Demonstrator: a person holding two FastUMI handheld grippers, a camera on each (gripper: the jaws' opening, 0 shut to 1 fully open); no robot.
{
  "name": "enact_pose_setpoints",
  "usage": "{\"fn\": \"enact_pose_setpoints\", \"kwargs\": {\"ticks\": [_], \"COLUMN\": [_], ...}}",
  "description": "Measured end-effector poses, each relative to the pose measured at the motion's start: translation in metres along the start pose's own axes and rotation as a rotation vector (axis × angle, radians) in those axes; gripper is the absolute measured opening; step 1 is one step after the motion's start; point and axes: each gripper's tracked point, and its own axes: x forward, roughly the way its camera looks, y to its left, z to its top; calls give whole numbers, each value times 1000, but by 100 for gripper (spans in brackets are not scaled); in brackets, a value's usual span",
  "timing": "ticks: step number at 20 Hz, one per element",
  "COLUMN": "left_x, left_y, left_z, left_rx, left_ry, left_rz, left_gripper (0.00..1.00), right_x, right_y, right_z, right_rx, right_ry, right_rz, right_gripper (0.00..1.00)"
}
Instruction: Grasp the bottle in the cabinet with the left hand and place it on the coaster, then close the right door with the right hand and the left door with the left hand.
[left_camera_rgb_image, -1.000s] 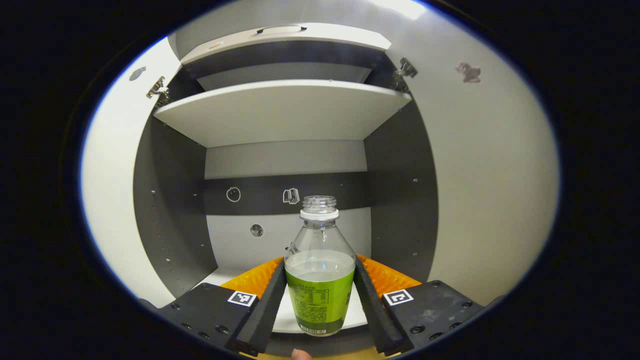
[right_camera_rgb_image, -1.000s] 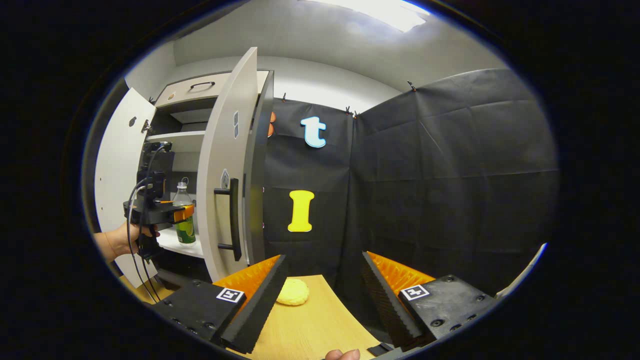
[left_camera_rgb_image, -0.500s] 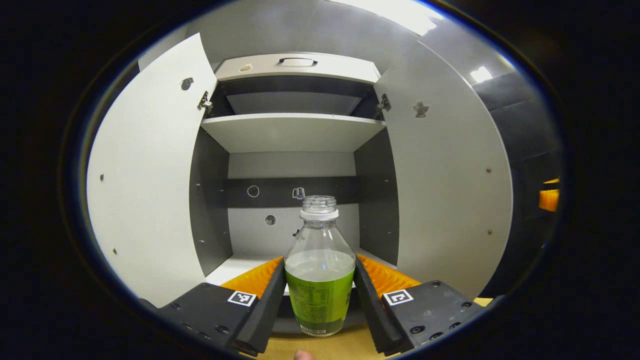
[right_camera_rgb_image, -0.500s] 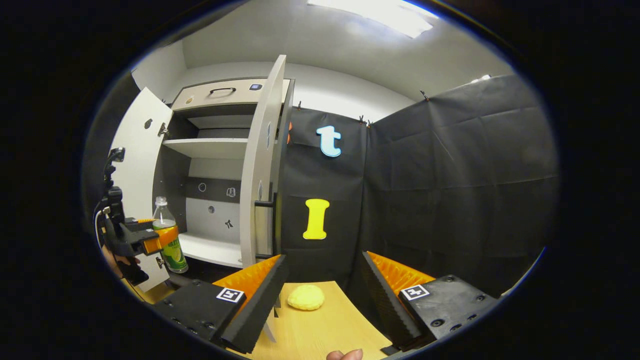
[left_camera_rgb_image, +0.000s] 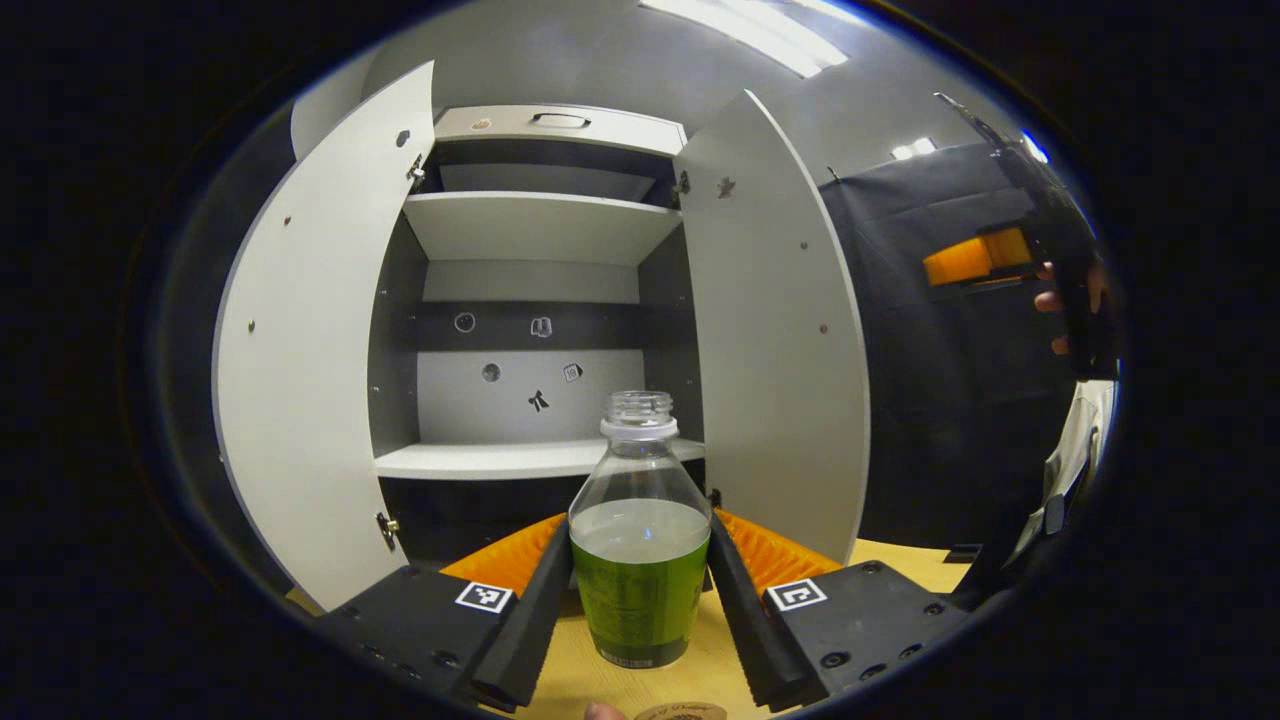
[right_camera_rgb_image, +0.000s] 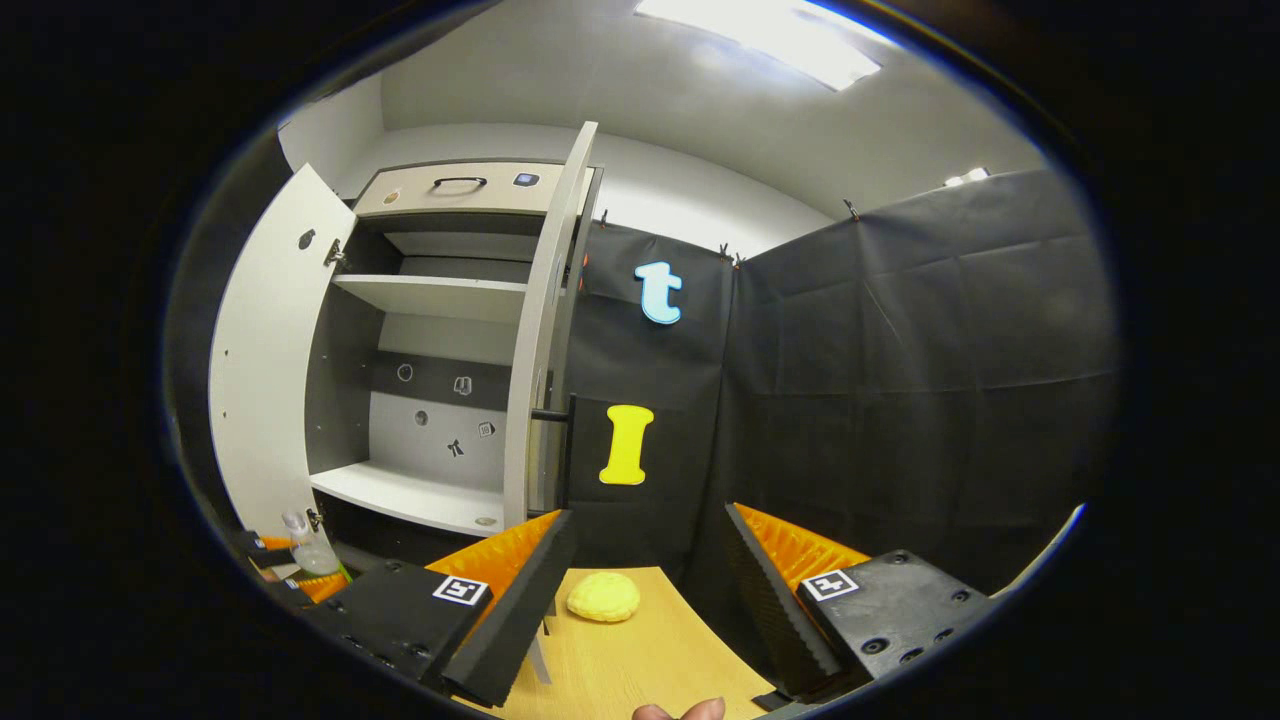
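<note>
A clear bottle with a green label and no cap stands upright between the fingers of my left gripper, which is shut on it. It hangs over the wooden table, outside the cabinet. The rim of a round brown coaster peeks in just below the bottle. Both doors stand wide open: left door, right door. In the right gripper view my right gripper is open and holds nothing, the right door is edge-on, and the bottle's neck shows low at the left.
A yellow lump lies on the table ahead of the right gripper. The cabinet's lower shelf is bare. The other gripper, held by a hand, hovers at the right of the left gripper view.
My left gripper has drawn the bottle back out of the cabinet and down over the table; the coaster's edge has come into view. The right gripper stayed open and shifted slightly.
</note>
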Motion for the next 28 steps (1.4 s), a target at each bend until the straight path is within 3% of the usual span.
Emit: {"fn": "enact_pose_setpoints", "kwargs": {"ticks": [6,10,17,22,26,28], "left_x": [-38,-45,-40,-36,-36,-38], "left_y": [-20,-27,-18,-23,-24,-27], "left_z": [-93,-129,-157,-169,-178,-180], "left_rx": [-20,-18,-53,-42,-44,-57], "left_ry": [114,119,93,101,139,155], "left_rz": [-67,-107,-88,-94,-81,-87], "left_gripper": [78,77,78,78,81,87], "right_x": [2,8,-1,-3,-6,-7], "right_y": [6,12,2,9,12,9], "right_z": [5,1,-25,-28,-31,-33], "right_rx": [-7,2,-42,-77,-93,-84], "right_ry": [-4,14,105,116,121,128], "right_rz": [27,32,0,18,30,26], "right_gripper": [98,98,98,98,98,98]}}
